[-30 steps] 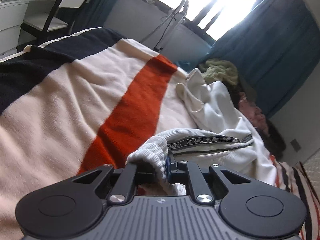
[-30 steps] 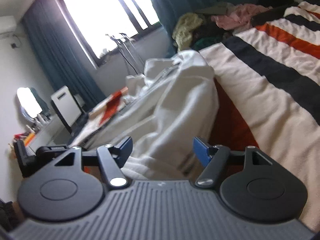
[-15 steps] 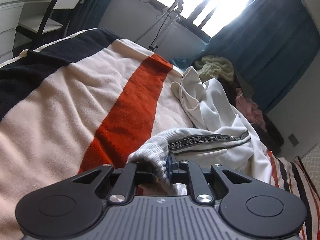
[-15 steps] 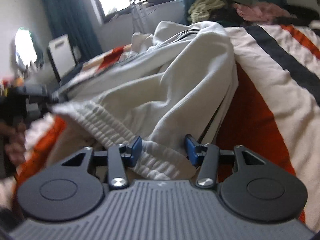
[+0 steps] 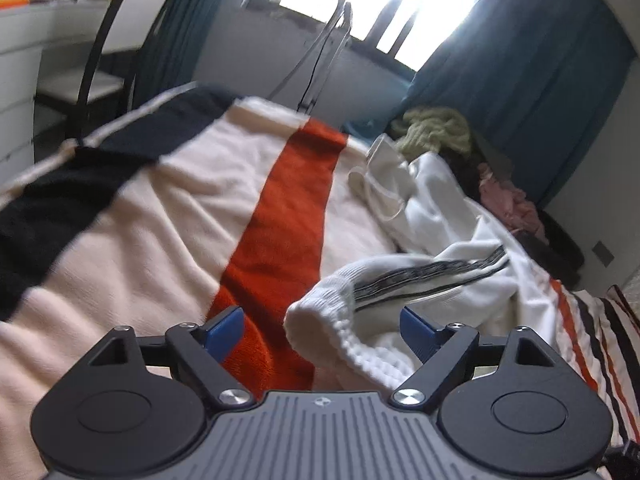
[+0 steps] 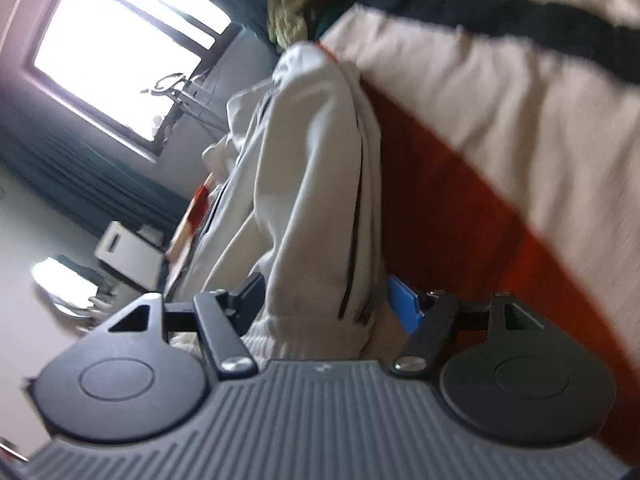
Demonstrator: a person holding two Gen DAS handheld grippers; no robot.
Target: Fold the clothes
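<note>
A white garment [image 5: 460,216] with a black side stripe lies crumpled on a striped blanket [image 5: 180,220] on the bed. Its ribbed hem [image 5: 316,312] sits loose between the blue pads [image 5: 224,328] of my left gripper [image 5: 320,328], which is open. In the right wrist view, which is rolled sideways, the same garment [image 6: 304,160] runs away from me over the blanket's red stripe [image 6: 460,220]. My right gripper [image 6: 328,300] is open, and a bunched stretch of cloth near the ribbed hem fills the gap between its fingers.
A pile of other clothes, yellow-green [image 5: 436,128] and pink [image 5: 504,200], lies at the far end of the bed by the blue curtain [image 5: 540,60]. A black chair [image 5: 92,80] and white drawers [image 5: 16,80] stand to the left. A metal stand [image 5: 328,40] leans below the window.
My left gripper, shut on the ribbed hem before, has opened and let it go. My right gripper moved in around the cloth and rolled sideways.
</note>
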